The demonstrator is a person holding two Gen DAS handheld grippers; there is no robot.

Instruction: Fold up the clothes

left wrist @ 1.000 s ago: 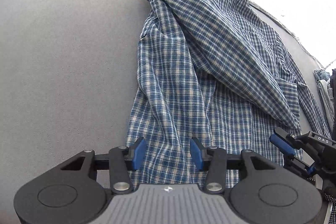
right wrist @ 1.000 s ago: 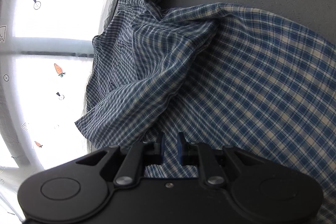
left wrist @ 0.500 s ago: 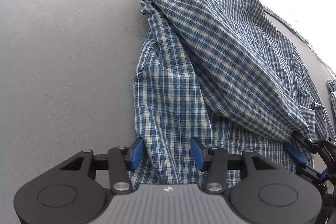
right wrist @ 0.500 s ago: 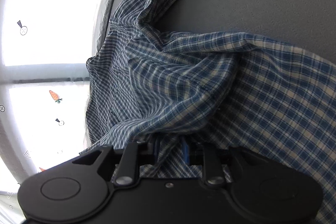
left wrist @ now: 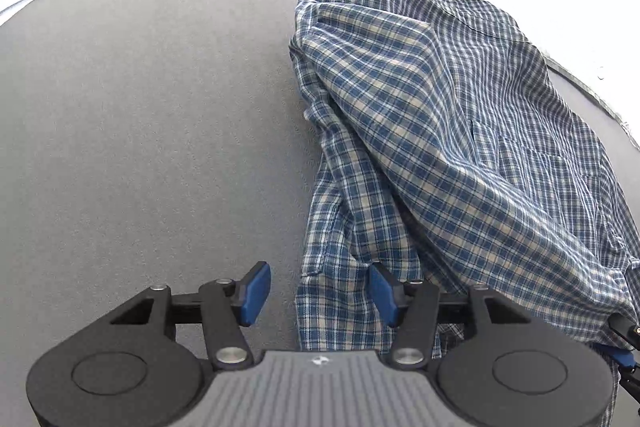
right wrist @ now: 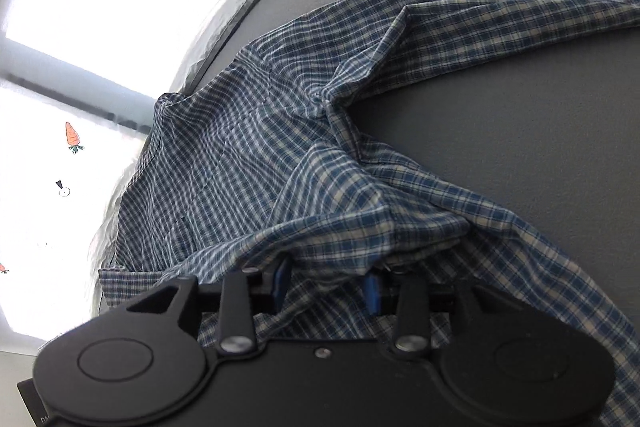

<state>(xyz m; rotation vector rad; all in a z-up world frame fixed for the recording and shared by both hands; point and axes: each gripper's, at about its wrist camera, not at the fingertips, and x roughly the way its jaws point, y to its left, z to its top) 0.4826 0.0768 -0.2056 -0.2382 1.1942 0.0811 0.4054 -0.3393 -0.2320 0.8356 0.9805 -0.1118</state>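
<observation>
Here, a blue plaid shirt [left wrist: 460, 147] lies crumpled on a grey table [left wrist: 140, 127]. The left gripper [left wrist: 320, 293] is opening, pads clear of the shirt's edge between them; the right gripper [right wrist: 326, 285] is opening under draped cloth.

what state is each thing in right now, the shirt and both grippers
shirt: crumpled, partly folded over itself, lying on the grey table
left gripper: jaws opening, over the shirt's edge, pads not pressing it
right gripper: jaws opening, shirt cloth draped over and between the pads, not pinched
</observation>
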